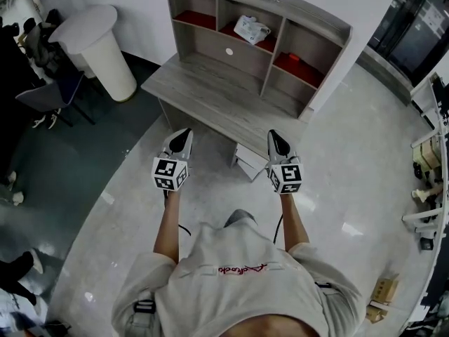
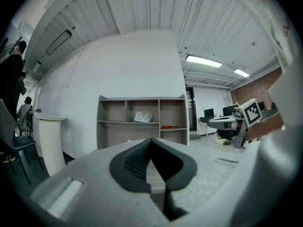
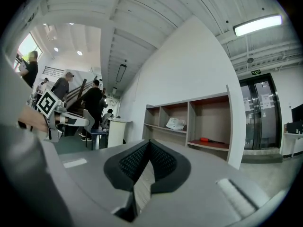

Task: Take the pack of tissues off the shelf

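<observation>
The pack of tissues (image 1: 251, 29) is a white crumpled packet lying in the middle compartment of the grey wooden shelf (image 1: 261, 5) at the back of a desk (image 1: 210, 93). It also shows in the left gripper view as the tissue pack (image 2: 142, 117) and in the right gripper view as the tissue pack (image 3: 175, 123). My left gripper (image 1: 184, 137) and right gripper (image 1: 276, 137) hover side by side at the desk's front edge, well short of the shelf. Both point at it, and both are shut with nothing held.
A small red object (image 1: 293, 57) lies in the right compartment. A white round pedestal table (image 1: 98, 48) stands left of the desk, with chairs and people beyond it. A pale box (image 1: 251, 161) sits on the floor under the desk. Glass doors (image 1: 414, 27) stand at the right.
</observation>
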### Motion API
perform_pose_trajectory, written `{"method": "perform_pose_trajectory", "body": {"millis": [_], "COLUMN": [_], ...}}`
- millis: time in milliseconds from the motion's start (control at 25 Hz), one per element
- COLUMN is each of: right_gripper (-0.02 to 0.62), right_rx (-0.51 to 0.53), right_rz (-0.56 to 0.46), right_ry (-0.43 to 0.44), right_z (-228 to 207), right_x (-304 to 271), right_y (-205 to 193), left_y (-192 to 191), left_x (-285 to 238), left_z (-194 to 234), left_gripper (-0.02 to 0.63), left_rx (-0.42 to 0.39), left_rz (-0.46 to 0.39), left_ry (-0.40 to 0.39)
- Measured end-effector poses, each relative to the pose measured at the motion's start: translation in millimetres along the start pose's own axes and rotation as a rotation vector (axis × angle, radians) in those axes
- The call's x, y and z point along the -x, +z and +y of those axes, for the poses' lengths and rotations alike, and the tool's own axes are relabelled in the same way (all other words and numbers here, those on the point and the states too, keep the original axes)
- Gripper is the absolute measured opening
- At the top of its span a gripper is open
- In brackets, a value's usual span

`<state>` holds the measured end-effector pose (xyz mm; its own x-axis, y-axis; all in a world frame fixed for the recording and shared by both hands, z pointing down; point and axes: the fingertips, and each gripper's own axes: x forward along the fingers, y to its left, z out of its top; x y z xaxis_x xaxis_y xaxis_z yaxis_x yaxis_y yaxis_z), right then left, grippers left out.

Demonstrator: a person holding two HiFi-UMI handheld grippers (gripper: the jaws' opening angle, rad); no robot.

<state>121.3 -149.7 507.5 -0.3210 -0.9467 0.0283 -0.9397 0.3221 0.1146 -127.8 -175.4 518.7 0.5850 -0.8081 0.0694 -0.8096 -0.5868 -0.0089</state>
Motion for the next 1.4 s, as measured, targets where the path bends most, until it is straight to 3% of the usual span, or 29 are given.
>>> {"method": "perform_pose_trajectory", "body": {"millis": [440, 720, 1040, 1400], "right_gripper": [0.006, 0.006, 0.006, 0.006], "right_rx": [-0.002, -0.015, 0.037, 0.027], "right_rz": [-0.022, -0.037, -0.073, -0.060], "right_ry": [0.006, 0.026, 0.070, 0.089], "right_z": [-38, -67, -97, -136], "right_x": [-68, -135, -218, -300], "right_y": [-3, 11, 45, 44], "left_y": [-10, 11, 39, 42], "left_x": [-73, -136, -213, -293], "left_z": [31, 64, 98, 130], "left_gripper": [-0.002, -0.002, -0.002, -0.002], "left_rx": [-0.010, -0.012, -0.017, 0.004], "left_rz": [0.025, 0.025, 0.007, 0.009], "left_ry": [-0.009, 0.003, 0.011, 0.019]}}
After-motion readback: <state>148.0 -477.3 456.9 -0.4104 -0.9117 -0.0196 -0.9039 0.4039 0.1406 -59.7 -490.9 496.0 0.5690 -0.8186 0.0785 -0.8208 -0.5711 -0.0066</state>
